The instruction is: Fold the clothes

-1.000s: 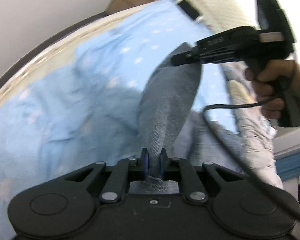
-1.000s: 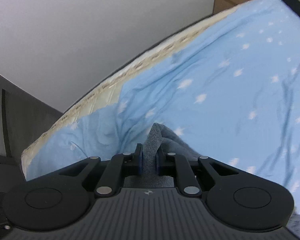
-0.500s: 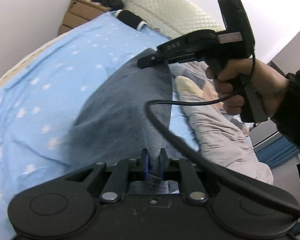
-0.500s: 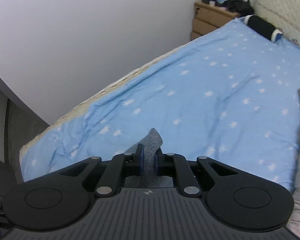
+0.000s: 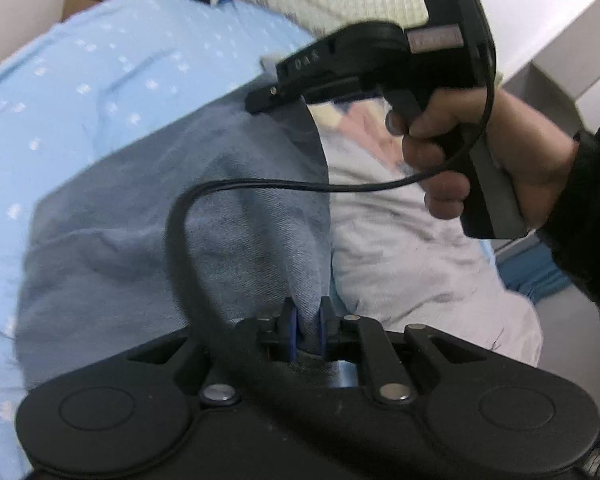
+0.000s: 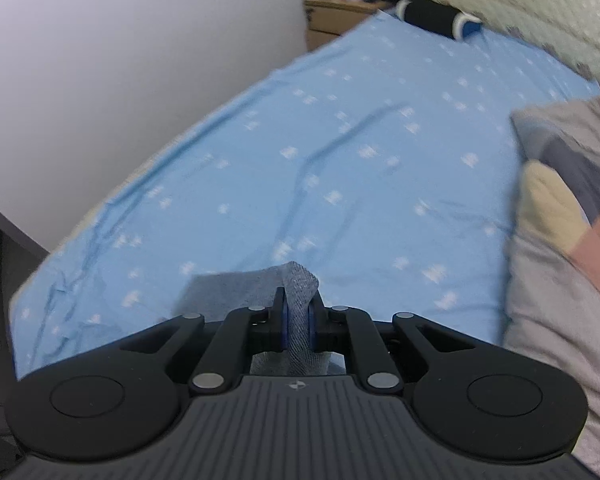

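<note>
The grey-blue denim garment is hanging stretched between my two grippers above the blue star-print bedsheet, its weave showing a fine diagonal twill and its surface falling in soft folds. I am pinching one edge of it in my left gripper, the blue pads pressed tight on the cloth. I am pinching another edge in my right gripper, whose fingers are likewise clamped on a bunched fold. The left wrist view is showing what the right does not: my right hand gripping the handle, a black cable looping across the cloth, and a pale rumpled duvet just beside the garment. The right wrist view is showing the far end of the bed: a wooden nightstand, a dark rolled item at the sheet's head, and a patchwork pillow at the right edge.
</note>
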`<move>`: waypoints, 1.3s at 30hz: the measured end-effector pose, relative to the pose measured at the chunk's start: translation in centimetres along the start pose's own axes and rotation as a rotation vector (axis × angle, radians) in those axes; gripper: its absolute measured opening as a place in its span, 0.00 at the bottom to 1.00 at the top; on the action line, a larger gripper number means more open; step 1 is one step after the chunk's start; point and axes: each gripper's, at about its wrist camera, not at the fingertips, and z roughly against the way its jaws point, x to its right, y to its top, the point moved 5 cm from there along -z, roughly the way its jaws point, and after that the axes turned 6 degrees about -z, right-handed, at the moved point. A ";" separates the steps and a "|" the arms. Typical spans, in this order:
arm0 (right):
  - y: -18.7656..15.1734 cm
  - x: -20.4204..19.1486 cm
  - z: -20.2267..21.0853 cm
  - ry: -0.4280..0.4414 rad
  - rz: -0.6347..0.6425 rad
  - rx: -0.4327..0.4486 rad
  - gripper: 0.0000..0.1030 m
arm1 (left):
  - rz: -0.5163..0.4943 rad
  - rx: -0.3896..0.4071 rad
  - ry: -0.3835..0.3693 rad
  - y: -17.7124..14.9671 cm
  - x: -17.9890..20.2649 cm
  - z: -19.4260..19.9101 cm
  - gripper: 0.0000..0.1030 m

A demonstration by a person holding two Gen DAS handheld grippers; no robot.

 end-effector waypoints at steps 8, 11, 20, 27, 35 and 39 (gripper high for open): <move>-4.9 5.5 -5.0 -0.062 -0.082 -0.045 0.11 | 0.007 -0.127 0.042 -1.5 -0.6 -7.5 0.12; -5.7 6.5 -5.3 -0.078 -0.113 -0.025 0.21 | -0.004 -0.142 0.031 -1.6 -0.4 -8.4 0.16; -5.4 8.3 -0.7 -0.068 -0.232 0.146 0.42 | -0.122 -0.169 0.024 -2.5 1.3 -6.2 0.56; -5.2 10.5 3.8 -0.184 -0.231 0.268 0.43 | -0.204 -0.184 0.101 -4.8 -0.9 -4.8 0.57; -8.8 12.8 6.3 -0.054 -0.341 0.220 0.53 | 0.059 -0.143 0.192 -5.6 -8.5 -1.4 0.59; -12.8 12.3 4.7 0.040 -0.432 0.133 0.73 | 0.191 -0.100 0.262 -5.0 -13.7 -0.4 0.63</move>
